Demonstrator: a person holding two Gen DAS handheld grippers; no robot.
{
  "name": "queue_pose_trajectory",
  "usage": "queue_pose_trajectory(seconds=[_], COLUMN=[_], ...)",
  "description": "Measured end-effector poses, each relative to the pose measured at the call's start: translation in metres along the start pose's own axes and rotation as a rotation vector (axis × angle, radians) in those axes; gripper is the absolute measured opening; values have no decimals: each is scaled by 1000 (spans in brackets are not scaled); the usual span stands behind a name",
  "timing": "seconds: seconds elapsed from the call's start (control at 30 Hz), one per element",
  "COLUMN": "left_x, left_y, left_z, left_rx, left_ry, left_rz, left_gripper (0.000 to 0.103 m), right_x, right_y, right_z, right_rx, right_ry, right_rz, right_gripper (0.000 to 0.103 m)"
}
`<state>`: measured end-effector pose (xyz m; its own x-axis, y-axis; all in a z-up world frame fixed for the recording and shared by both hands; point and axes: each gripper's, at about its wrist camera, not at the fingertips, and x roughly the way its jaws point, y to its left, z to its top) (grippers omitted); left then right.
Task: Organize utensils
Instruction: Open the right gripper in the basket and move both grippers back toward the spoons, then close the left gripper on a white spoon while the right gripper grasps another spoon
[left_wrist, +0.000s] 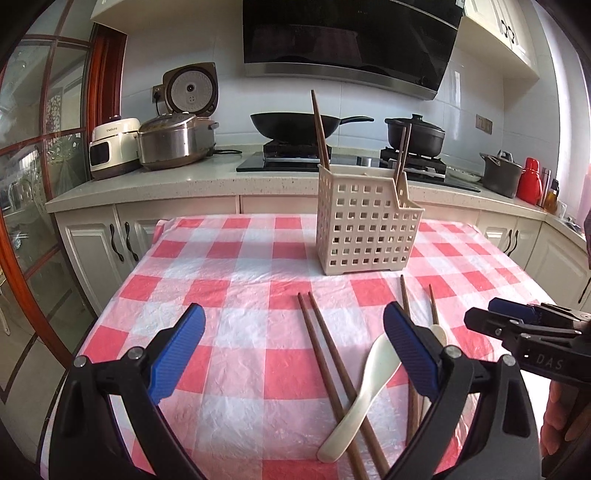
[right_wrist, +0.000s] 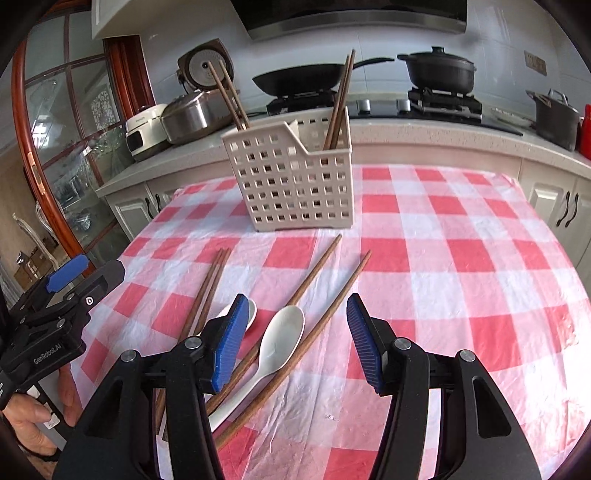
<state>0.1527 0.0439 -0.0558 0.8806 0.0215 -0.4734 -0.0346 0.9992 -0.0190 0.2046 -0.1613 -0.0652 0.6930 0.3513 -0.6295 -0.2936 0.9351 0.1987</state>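
Two hand-held grippers hover low over a red and white checked tablecloth (right_wrist: 461, 258). The left gripper (left_wrist: 293, 341) is spread wide with nothing in it; a pair of brown chopsticks (left_wrist: 328, 354) lies between its fingers. The right gripper (right_wrist: 297, 341) is also wide open and holding nothing, with a white spoon (right_wrist: 275, 347) and loose chopsticks (right_wrist: 325, 314) between its fingers. Beyond stands a cream perforated utensil holder (right_wrist: 295, 177) containing upright chopsticks

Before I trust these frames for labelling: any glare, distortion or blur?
Left wrist view: fisheye bends the counter edge; bright washout at the right edge; utensil holder sharp. Right wrist view: same bending; the tablecloth shines lightly; spoon crisp.
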Motion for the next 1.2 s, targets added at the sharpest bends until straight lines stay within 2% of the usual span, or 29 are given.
queue_pose_trajectory(seconds=[0.73,0.83,0.9,1.2], left_x=[23,25,25,27], left_y=[23,24,24,21], left_z=[-26,-29,-30,-31], left_rx=[-17,-14,-11,1], left_ry=[83,94,97,113], left_rz=[31,26,22,3], left_gripper=[94,94,94,94], right_x=[41,46,48,57], right_y=[11,12,12,10], right_z=[-18,-18,-18,-16], right_rx=[-16,-13,-9,25], right_ry=[103,115,122,152], right_rz=[16,22,27,80], right_gripper=[53,48,40,36])
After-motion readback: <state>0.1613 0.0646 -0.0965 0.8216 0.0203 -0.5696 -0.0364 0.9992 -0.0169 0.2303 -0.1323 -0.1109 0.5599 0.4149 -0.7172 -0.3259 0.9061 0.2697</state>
